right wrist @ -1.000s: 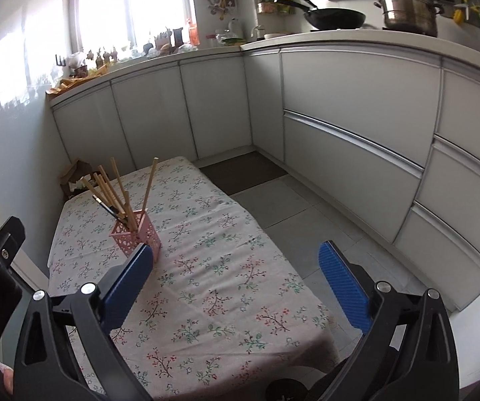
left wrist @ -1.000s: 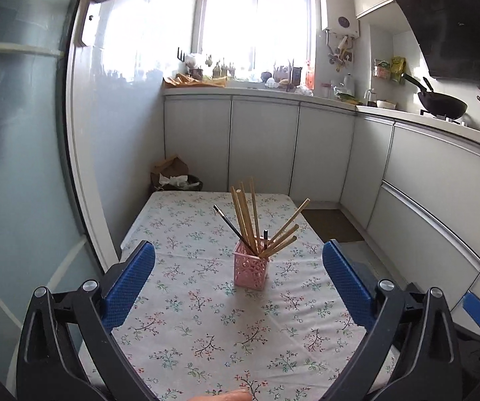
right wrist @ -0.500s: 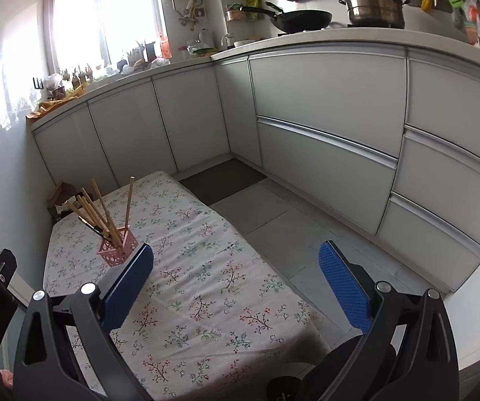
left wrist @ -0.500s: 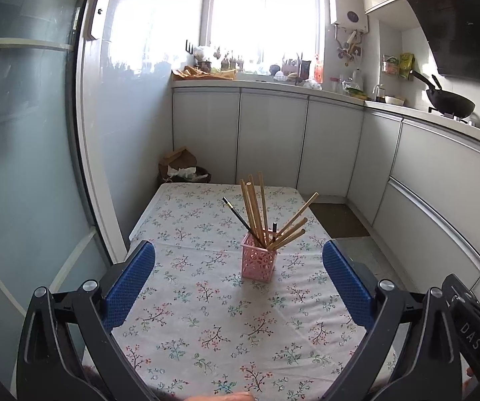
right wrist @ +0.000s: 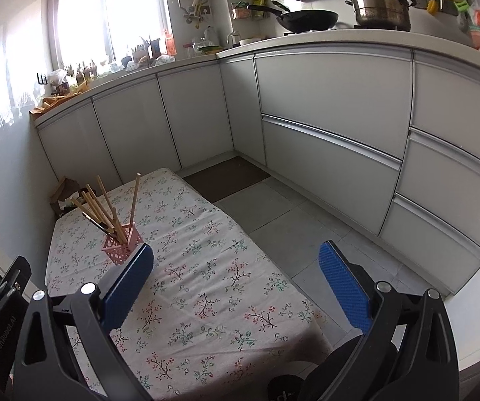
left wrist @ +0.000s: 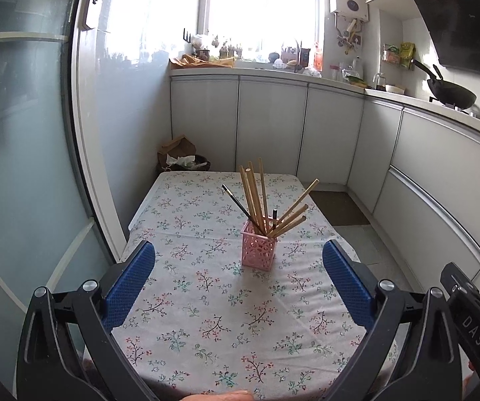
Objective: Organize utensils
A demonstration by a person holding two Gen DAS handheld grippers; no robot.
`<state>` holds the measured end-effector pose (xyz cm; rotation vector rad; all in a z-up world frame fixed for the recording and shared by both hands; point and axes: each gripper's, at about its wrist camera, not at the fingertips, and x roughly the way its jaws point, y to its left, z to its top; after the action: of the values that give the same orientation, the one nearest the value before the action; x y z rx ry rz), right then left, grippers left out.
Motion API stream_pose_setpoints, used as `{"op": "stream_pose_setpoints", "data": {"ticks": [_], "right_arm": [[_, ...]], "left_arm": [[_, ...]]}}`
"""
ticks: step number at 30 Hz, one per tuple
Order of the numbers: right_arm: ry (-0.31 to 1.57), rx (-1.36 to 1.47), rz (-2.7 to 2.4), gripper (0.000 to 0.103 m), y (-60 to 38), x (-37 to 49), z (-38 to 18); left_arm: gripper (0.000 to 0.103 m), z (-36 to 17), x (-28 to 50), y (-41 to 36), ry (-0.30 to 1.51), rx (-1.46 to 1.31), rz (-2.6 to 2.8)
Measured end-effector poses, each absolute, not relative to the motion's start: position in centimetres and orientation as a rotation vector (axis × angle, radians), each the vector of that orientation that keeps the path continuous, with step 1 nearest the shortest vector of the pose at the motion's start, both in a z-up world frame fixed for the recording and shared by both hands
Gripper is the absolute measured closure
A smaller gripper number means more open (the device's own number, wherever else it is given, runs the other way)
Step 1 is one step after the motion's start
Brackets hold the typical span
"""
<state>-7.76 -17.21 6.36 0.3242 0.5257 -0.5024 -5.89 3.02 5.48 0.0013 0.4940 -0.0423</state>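
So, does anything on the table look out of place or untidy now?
Nothing is spilled or damaged. The pink holder stands upright on the floral tablecloth. Only the chopsticks look loose: they fan out left and right, and one dark stick sits among the wooden ones.

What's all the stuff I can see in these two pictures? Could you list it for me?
Table: one, floral cloth, centre.
Holder: one, pink lattice, on the table.
Chopsticks: about eight, wooden, standing in the holder.
Dark sticks: two, black, in the holder.
Wok: one, black, on the counter.
Steamer pot: one, metal, beside the wok.
Cabinets: grey-white, along the walls.
Left gripper: blue pads, jaws wide open, empty.
Right gripper: blue pads, jaws wide open, empty.
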Motion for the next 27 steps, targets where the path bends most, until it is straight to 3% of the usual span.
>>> {"op": "stream_pose_setpoints", "data": {"ticks": [27], "right_arm": [[0.557,0.342,-0.466,0.006,-17.38,-7.42,6.06]], "left_arm": [[0.007,5.73,-5.74,3.76,0.496,-0.017,-0.039]]}}
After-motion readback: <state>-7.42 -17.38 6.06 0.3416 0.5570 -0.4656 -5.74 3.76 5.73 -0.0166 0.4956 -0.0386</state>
